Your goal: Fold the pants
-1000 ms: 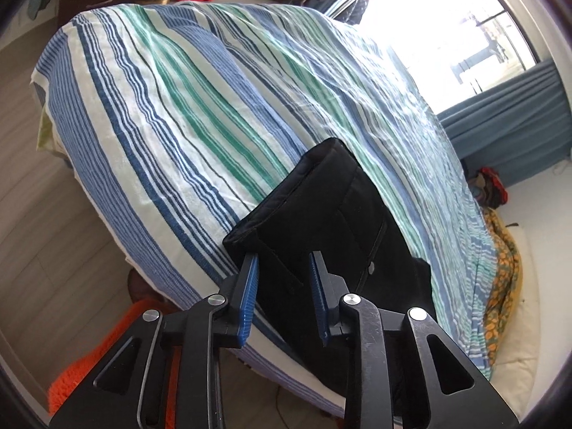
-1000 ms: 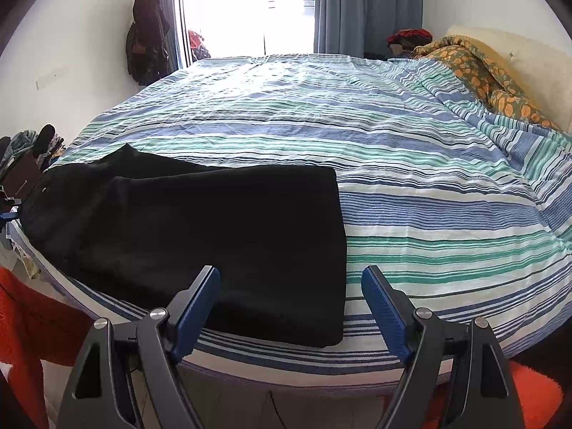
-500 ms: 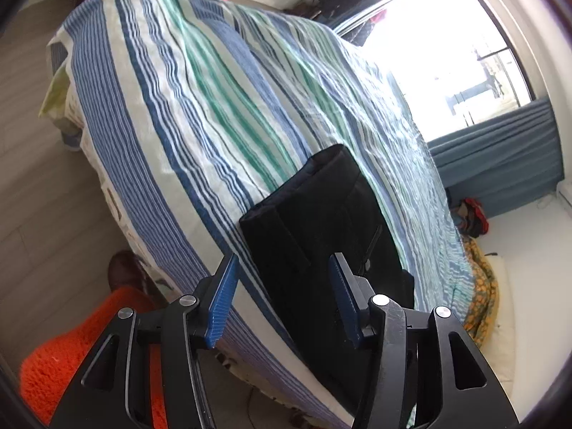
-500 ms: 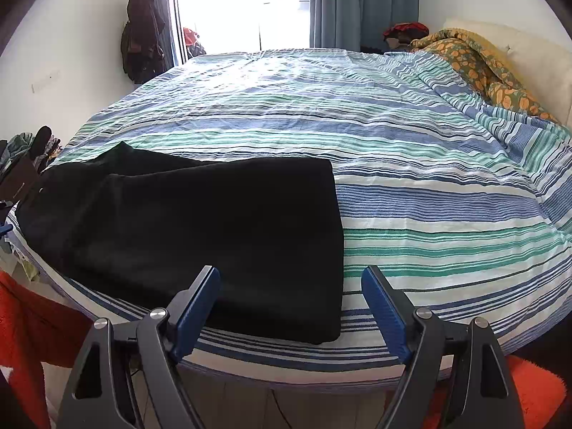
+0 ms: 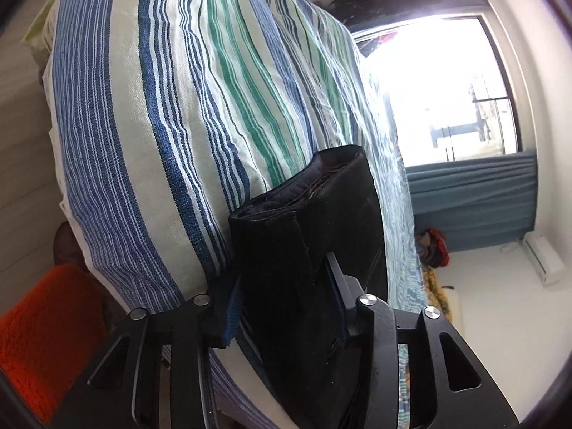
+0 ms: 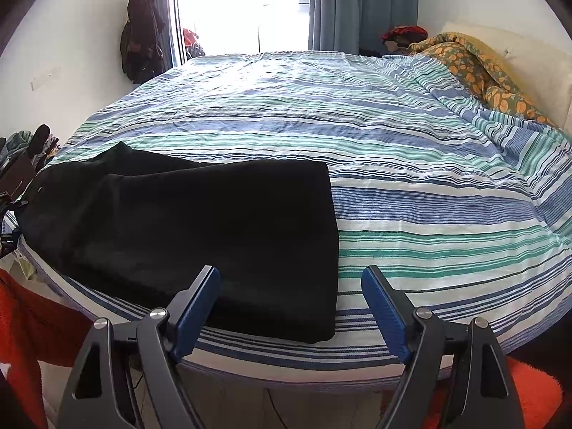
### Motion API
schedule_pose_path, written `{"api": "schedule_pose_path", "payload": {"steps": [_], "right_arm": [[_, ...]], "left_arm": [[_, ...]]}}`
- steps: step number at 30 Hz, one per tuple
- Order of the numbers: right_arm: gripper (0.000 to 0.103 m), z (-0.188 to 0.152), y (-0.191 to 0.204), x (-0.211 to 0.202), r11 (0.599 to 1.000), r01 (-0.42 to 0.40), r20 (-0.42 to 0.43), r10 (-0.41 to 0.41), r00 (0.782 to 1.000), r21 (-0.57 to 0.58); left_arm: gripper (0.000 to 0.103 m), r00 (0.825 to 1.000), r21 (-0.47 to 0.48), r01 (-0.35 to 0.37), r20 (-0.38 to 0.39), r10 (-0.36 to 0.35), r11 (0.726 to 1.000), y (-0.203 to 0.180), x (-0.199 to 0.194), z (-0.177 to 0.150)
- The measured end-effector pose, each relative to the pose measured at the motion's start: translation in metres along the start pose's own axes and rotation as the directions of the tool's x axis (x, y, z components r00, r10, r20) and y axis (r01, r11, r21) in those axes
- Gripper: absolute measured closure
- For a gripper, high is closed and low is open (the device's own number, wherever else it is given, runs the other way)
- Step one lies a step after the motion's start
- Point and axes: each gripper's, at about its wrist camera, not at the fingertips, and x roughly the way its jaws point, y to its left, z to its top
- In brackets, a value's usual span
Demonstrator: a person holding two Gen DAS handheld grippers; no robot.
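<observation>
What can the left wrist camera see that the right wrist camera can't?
Only the left wrist view shows the left gripper, jaws closing around the thick folded end of the black fabric pants, and a white wall air conditioner.

Only the right wrist view shows the right gripper, open and empty, and the dark jacket hanging on the wall.

Both show the pants, the blue, green and white striped bedspread, and the grey-blue curtains.
</observation>
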Motion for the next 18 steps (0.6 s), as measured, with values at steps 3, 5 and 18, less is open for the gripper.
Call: {"api": "schedule_pose_path", "payload": {"steps": [3, 5, 18], "right_arm": [[0.022, 0.001, -0.004, -0.001, 1.000, 0.001, 0.004, -0.001, 1.000, 0.014], [0.022, 0.002, -0.006, -0.004, 1.000, -0.001, 0.015, 0.001, 1.000, 0.020], [0.022, 0.008, -0.052, -0.015, 0.982, -0.015, 0.078, 0.000, 0.997, 0.188]], "left_arm": [[0.077, 0.999, 0.054, -0.046, 0.019, 0.045, 0.997, -0.010, -0.003, -0.004], [0.080, 0.996, 0.105, -0.092, 0.030, 0.089, 0.990, -0.022, -0.006, -0.005], [0.084, 0.994, 0.735, -0.107, 0.076, 0.075, 0.670, -0.251, -0.052, -0.136]]}}
